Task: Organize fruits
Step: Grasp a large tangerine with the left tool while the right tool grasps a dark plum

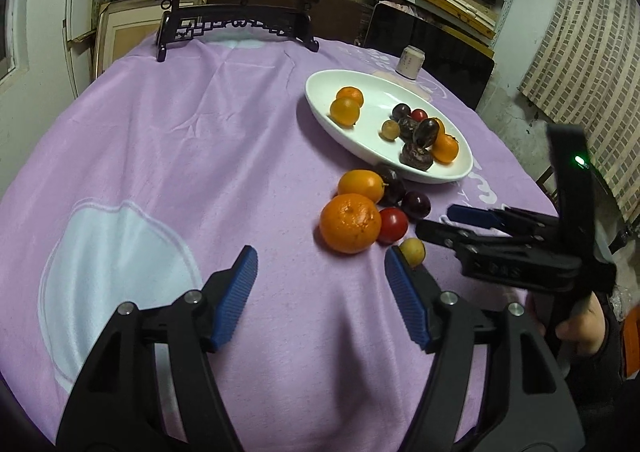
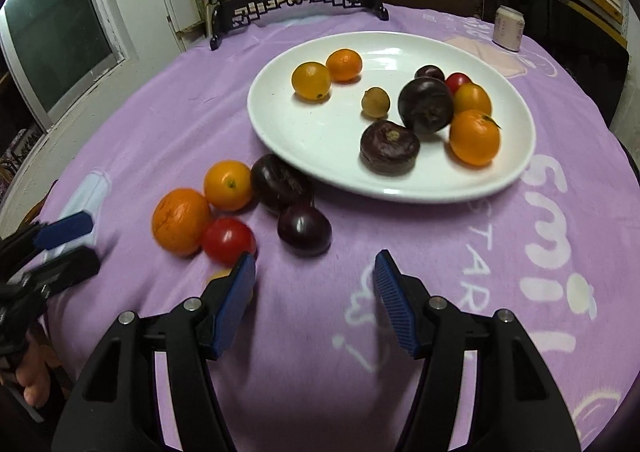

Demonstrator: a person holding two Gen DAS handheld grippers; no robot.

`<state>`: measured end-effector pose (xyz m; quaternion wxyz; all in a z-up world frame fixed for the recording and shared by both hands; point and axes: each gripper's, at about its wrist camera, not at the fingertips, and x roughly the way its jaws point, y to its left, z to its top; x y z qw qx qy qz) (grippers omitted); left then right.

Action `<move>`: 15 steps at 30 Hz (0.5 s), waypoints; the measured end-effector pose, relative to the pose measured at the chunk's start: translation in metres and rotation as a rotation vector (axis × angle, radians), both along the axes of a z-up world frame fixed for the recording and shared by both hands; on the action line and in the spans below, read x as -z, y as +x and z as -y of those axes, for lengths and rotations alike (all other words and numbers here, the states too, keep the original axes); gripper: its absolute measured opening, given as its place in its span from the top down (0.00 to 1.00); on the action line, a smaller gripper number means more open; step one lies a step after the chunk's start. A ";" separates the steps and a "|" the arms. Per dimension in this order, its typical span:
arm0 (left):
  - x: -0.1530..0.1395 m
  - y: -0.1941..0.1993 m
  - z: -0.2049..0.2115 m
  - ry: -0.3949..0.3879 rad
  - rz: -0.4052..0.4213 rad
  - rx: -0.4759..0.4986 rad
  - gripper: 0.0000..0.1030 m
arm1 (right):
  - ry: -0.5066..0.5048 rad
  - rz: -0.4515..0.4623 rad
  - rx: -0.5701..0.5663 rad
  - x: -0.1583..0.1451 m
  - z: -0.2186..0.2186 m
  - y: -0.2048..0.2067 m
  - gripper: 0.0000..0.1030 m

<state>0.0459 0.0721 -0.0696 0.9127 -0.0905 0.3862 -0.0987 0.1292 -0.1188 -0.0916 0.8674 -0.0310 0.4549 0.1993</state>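
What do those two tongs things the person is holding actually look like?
Both tongs, the left and the right, have black plastic frames with silver screws. Each finger ends in a ribbed blue pad. A small green light glows on the right one's body.

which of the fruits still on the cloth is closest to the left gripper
The small yellow fruit, touching the tip of the left gripper's right finger; the big orange and red tomato lie farther off.

Indoor light is falling evenly from overhead, dim toward my edges. Glare is glinting on the white plate. Fisheye is bending the purple cloth; corners are vignetting black. Nearest fruit is smearing slightly.
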 end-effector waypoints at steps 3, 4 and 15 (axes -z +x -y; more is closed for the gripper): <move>-0.001 0.000 -0.001 -0.008 0.002 0.010 0.34 | -0.019 0.019 0.012 0.002 -0.006 0.010 0.41; 0.000 0.001 -0.001 -0.013 0.001 0.013 0.34 | -0.019 0.005 0.002 0.006 -0.008 0.015 0.54; 0.013 0.019 0.019 0.008 -0.050 0.051 0.34 | 0.061 -0.002 -0.033 -0.015 0.009 -0.013 0.71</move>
